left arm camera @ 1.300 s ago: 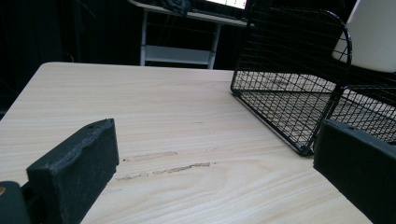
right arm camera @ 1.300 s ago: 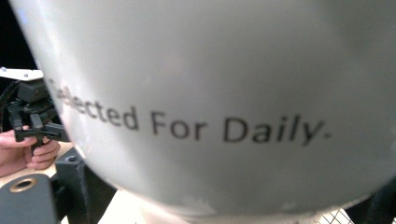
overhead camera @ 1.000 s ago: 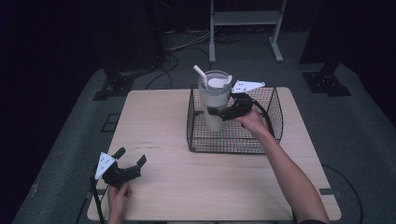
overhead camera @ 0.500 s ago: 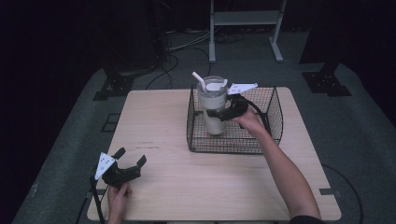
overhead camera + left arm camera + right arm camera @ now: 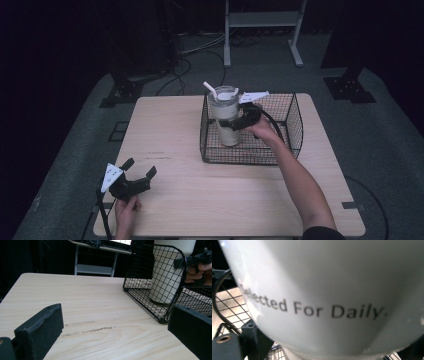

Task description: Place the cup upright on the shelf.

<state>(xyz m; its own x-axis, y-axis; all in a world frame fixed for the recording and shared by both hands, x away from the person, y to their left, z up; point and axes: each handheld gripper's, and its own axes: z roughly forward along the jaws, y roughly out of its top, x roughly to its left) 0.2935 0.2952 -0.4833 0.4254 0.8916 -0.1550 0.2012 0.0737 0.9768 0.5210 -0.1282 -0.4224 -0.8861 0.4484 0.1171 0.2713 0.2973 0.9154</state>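
Note:
A white tumbler (image 5: 226, 120) with a clear lid and a straw (image 5: 210, 91) stands upright in the left part of a black wire basket (image 5: 296, 125). My right gripper (image 5: 239, 123) is shut on its side at mid height, reaching in from the right. In the right gripper view the tumbler (image 5: 324, 290) is very close, with the print "Selected For Daily". In the left gripper view the tumbler's base (image 5: 160, 296) looks level with the basket (image 5: 155, 312) floor. My left gripper (image 5: 140, 167) rests open near the table's front left corner, nothing between its jaws.
The light wooden table (image 5: 210, 195) spreads between the basket and the left gripper. Dark floor with cables and a metal stand (image 5: 262, 20) lies beyond the far edge. The right forearm (image 5: 300, 185) crosses the table's right half.
The right gripper has lowered the tumbler into the basket, a little leftward. The left gripper has stayed put.

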